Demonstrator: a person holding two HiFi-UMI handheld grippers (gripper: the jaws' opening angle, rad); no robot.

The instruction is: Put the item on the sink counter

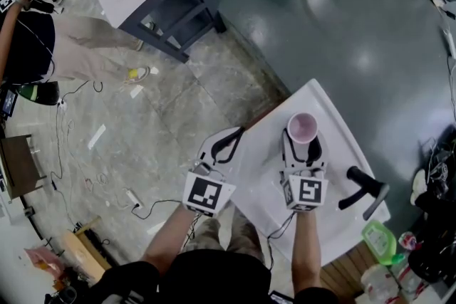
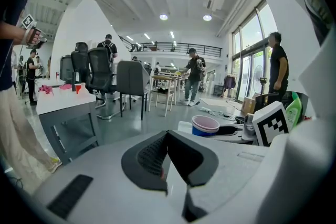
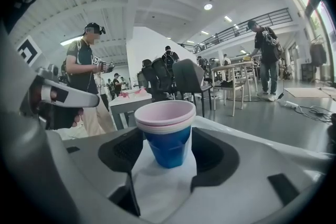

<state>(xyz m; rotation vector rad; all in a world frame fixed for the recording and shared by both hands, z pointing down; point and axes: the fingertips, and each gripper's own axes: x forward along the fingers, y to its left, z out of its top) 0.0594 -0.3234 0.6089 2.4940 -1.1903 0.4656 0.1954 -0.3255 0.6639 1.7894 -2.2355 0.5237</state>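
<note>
Blue cup (image 3: 167, 128) with a pink rim, possibly two nested, upright on the white surface (image 1: 335, 167), mouth up and narrow base down. Long axis vertical, round all the way about, so no front or back to mind; tapered from wide rim to smaller foot. Framed by the right gripper (image 3: 167, 145), fingers spread wide on either side of the blue wall, with gaps of bare surface at both sides and no press on the cup yet. Left gripper (image 2: 168, 135) off beyond the surface's edge in the head view, fingers closed together on nothing.

Judged as light, thin-walled plastic or paper: easy to lift, easy to crush or tip. Smooth and tapered too, so liable to slide down out of a loose hold. Best taken across the blue wall, about mid-height or a little under the rim, where stiffened by the lip. Closed gently, just enough to stop slipping. Better kept upright in carrying, though seemingly empty from the head view. If nested, some risk of the inner one lifting free under a rim-only hold.

No sink counter plainly made out in these views
</note>
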